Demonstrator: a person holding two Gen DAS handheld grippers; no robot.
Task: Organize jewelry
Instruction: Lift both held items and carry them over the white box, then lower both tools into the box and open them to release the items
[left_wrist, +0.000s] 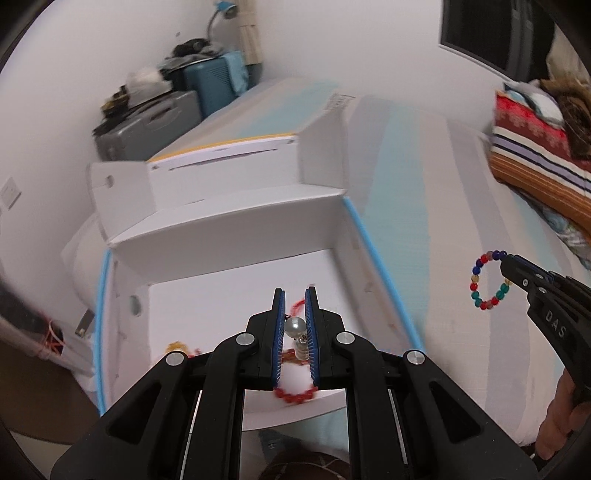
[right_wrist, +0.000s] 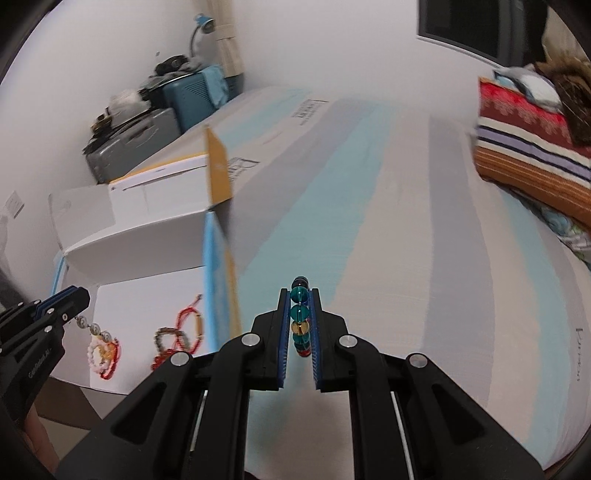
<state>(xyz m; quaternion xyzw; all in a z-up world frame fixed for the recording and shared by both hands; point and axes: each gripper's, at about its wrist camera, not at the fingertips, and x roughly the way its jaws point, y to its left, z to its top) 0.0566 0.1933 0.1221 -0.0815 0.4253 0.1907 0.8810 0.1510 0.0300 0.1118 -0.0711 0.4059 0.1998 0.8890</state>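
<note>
Your left hand-held gripper (left_wrist: 295, 306) sits low in the centre of its own view, over the open white box (left_wrist: 236, 295), with its jaws drawn close on a strand of grey pearl beads (left_wrist: 294, 326); the blue pads (left_wrist: 279, 332) press on either side of one large bead, and a loop of red beads (left_wrist: 295, 397) shows beneath them. In the right wrist view that same gripper (right_wrist: 75, 295) enters from the left edge, and the pearl strand (right_wrist: 92, 328) hangs from its tip down to a pink and red bracelet (right_wrist: 101, 356) lying on the box floor. Just to the right of it on that floor lie a brown beaded bracelet (right_wrist: 171, 338) and a red cord bracelet (right_wrist: 190, 326), near the blue-edged wall of the box (right_wrist: 216, 280). Your right hand-held gripper (right_wrist: 299, 317) is at the lower centre of its view, above the striped bed (right_wrist: 406, 258), its jaws nearly closed on a multicoloured bead bracelet (right_wrist: 299, 317), seen edge-on as a column of teal, amber and red beads between the pads. From the left wrist view, that bracelet (left_wrist: 489, 280) hangs as a full ring at the right side of the frame, pinched at its upper right by the gripper (left_wrist: 508, 260) tip, clear of the bed and well to the right of the box. A folded striped blanket (left_wrist: 535, 155) sits at the upper right, and suitcases (left_wrist: 147, 125) stand by the wall at the upper left.
</note>
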